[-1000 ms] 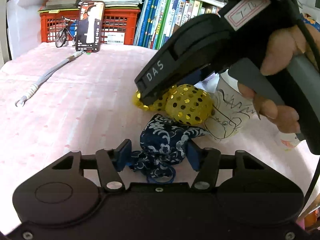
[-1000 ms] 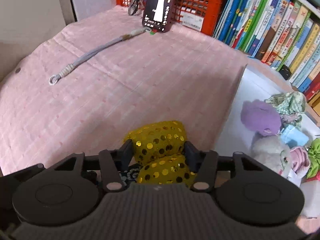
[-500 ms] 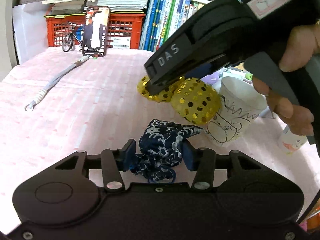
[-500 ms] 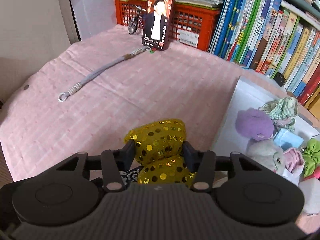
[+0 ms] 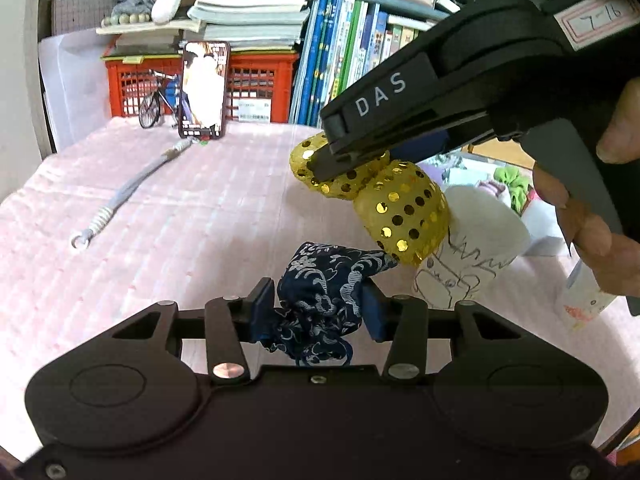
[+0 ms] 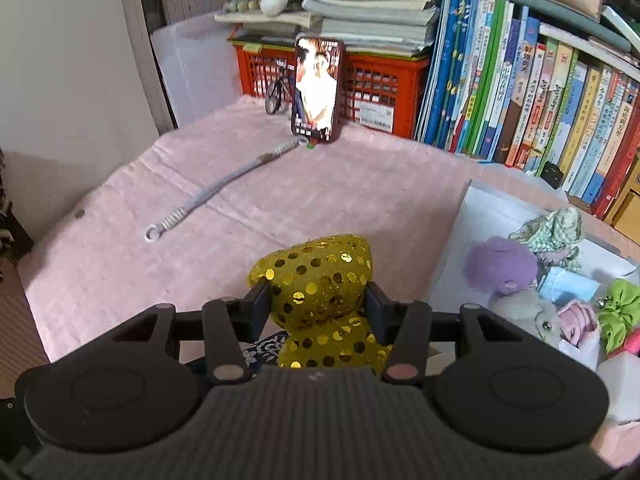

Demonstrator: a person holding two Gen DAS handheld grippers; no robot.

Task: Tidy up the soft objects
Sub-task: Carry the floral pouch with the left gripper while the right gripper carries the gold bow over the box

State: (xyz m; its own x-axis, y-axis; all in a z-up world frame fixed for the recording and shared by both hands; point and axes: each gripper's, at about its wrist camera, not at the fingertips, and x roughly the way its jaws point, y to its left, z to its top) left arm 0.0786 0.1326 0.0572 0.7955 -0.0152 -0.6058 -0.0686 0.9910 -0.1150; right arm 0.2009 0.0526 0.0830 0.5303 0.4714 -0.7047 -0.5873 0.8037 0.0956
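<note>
My left gripper (image 5: 318,312) is shut on a navy blue floral cloth pouch (image 5: 320,300) and holds it above the pink tablecloth. My right gripper (image 6: 316,304) is shut on a gold sequin bow (image 6: 320,284), lifted off the table; the bow also shows in the left wrist view (image 5: 400,208), hanging from the right gripper's fingers (image 5: 332,156). A white box (image 6: 480,220) at the right holds several soft things: a purple plush (image 6: 500,264), a grey plush (image 6: 528,312), a green patterned cloth (image 6: 556,224) and a green bow (image 6: 624,312).
A white paper cup with a drawn face (image 5: 468,264) stands just right of the pouch. A grey cord (image 6: 216,192) lies on the pink tablecloth (image 6: 360,184). A phone (image 6: 318,88), a toy bicycle (image 6: 276,92), a red crate (image 6: 380,84) and books (image 6: 520,92) line the back.
Both grippers have risen, lifting the gold bow and the blue pouch off the table. The right gripper has moved up and back with the bow.
</note>
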